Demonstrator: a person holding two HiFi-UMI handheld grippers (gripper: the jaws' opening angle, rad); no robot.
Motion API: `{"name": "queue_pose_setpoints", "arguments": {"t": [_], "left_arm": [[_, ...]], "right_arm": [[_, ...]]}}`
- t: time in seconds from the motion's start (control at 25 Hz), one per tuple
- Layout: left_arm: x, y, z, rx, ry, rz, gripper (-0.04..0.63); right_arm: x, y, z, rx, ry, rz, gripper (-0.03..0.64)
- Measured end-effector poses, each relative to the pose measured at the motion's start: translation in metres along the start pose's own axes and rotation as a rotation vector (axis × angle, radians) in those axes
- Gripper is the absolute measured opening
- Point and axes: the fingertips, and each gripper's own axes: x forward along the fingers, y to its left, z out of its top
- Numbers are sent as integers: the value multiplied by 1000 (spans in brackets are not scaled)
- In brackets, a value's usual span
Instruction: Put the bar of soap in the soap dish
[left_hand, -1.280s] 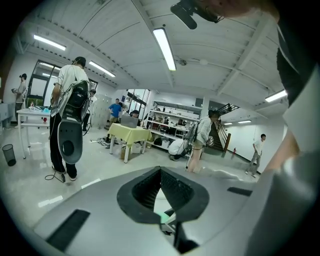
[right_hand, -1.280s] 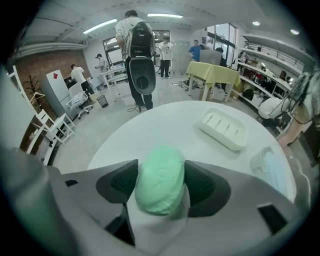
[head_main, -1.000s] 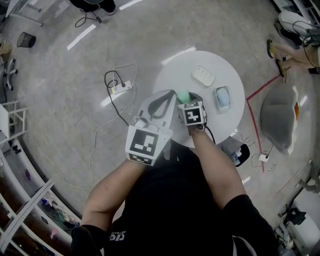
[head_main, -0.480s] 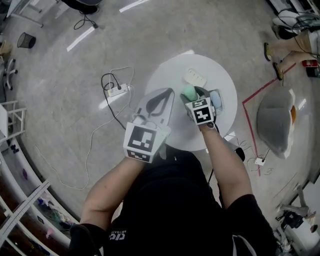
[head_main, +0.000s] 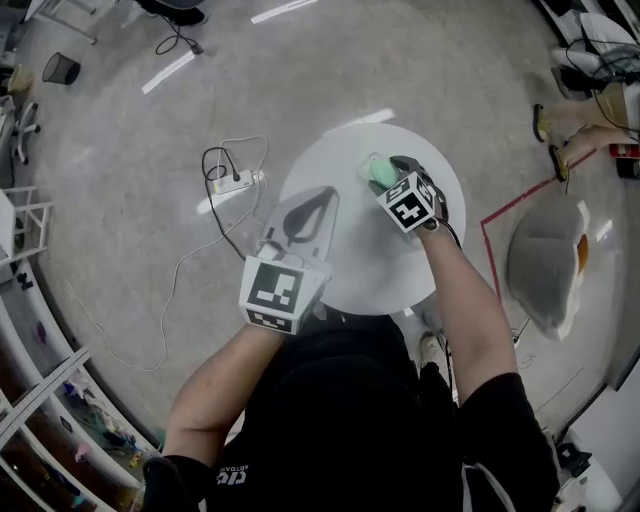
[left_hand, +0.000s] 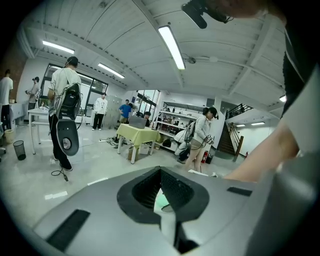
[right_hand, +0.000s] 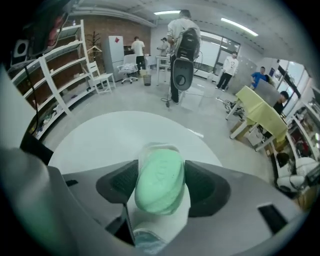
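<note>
A pale green bar of soap (right_hand: 160, 180) sits between the jaws of my right gripper (right_hand: 161, 182), which is shut on it. In the head view the soap (head_main: 380, 176) hangs over the far part of the round white table (head_main: 340, 270), held by the right gripper (head_main: 385, 178). The soap dish (right_hand: 156, 149) shows only as a pale rim just beyond and under the soap; the same rim (head_main: 366, 162) peeks out in the head view. My left gripper (head_main: 312, 198) hovers over the table's left side, shut and empty. A bluish object (right_hand: 144, 244) lies below the right jaws.
A power strip (head_main: 236, 181) with a black cable lies on the floor left of the table. A red tape line (head_main: 500, 214) and a grey rounded object (head_main: 545, 260) are on the floor to the right. Several people stand farther off in the room.
My right gripper has carried the soap farther across the table, over the spot where the white dish lay. The left gripper has stayed shut at the table's left side.
</note>
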Motion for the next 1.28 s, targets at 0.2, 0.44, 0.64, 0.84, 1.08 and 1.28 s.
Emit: {"name": "queue_pose_setpoints", "arguments": {"t": [0.2,0.44,0.64,0.84,1.08,1.28], "left_arm": [[4,9,-1,-16,7,31,9],[3,5,-5,-16,12,35,9],[2,0,-2,-5,8,16,8],[-7,-13,12,9,-19,-15,9],[-23,-22,39,45,-81,-78,8],[-38,-35,55,76,-127,-155,9]], "right_arm": [[10,3,12,-88,0,70,299],[3,7,12,-67,-16,109,298],[-7,10,10,-3,-51,95,272],[-56,15,32,173,-227,47,99],[-175,26,82,468,-599,-17,15],[-256,45,93,528,-738,-162,14]]}}
